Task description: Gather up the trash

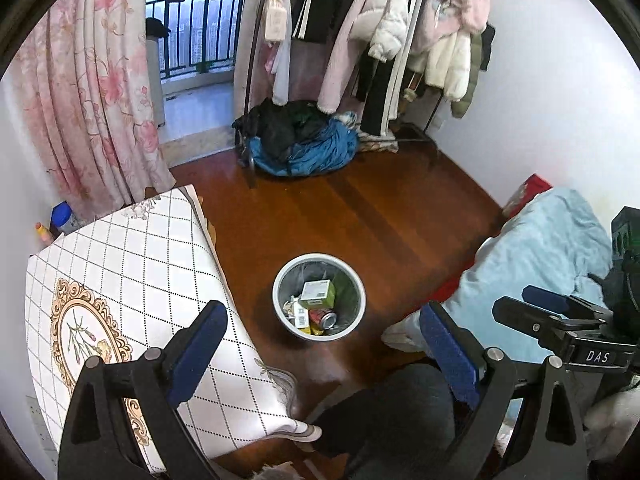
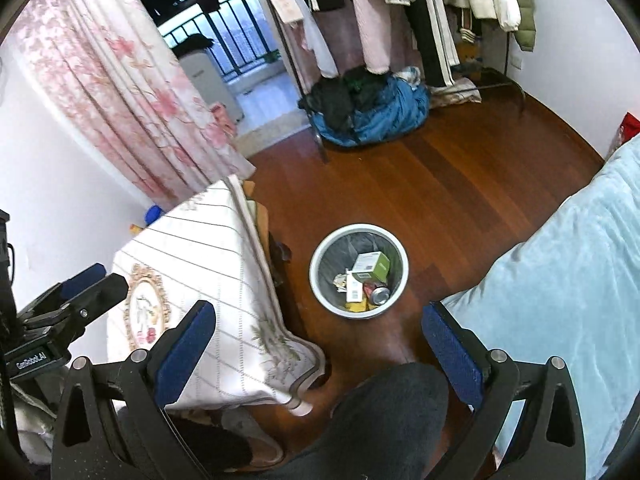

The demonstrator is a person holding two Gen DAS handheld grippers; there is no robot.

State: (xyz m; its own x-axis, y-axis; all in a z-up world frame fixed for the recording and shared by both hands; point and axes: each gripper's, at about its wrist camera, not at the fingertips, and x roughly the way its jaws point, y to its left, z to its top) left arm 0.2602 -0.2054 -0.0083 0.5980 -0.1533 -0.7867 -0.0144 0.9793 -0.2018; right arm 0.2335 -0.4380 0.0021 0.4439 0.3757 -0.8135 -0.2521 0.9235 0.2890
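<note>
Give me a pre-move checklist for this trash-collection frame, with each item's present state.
1. Left gripper open and empty: ok.
2. Right gripper open and empty: ok.
3. Trash bin upright on the wooden floor: ok.
4. Bin already holds a green box and a can: ok.
5. Loose trash left on the tablecloth: none visible, ok.
6. Trash on the floor beneath the table: cannot tell.

soft daylight from my balcony door (image 1: 192, 32), floor (image 1: 360, 208) glossy, edges bent and vignetted, all sharp.
</note>
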